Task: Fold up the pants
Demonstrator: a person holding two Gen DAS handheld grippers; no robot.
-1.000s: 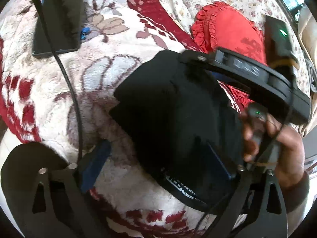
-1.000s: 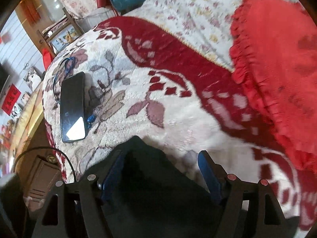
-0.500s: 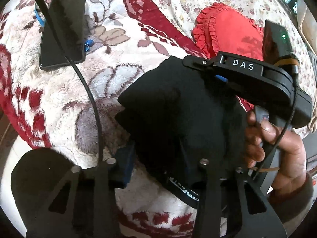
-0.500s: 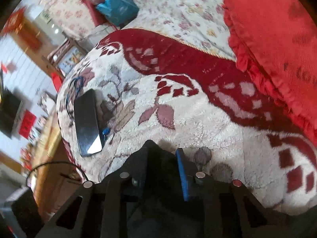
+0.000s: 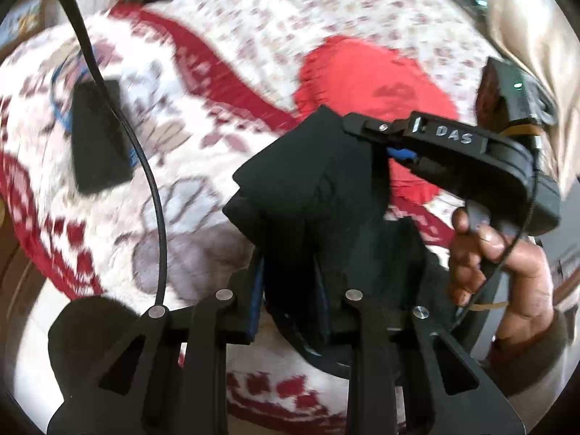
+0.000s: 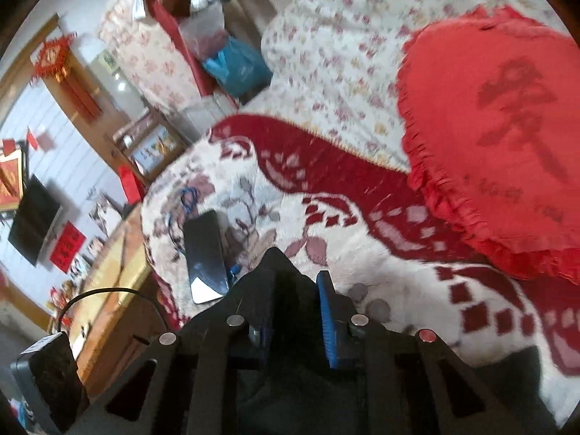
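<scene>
Pants, black, bunched: being pinched between both the left tongs and the right tongs, whose jaws are closing on the cloth. Step in hand appears to be raising an edge off the bed just beyond the tongs; the next move likely calls for carrying it over evenly.

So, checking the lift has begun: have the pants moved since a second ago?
Yes. The black pants, gripped by both grippers, have risen off the blanket toward the red cushion.

Looking down the right gripper — jaws closing on a peak of black pants, fabric pinched between the blue pads. Sitting just beyond on the fuzzy red-and-white blanket: a dark phone lying flat, blue cable beside it. Taking up the right side — a frilly red cushion.
</scene>
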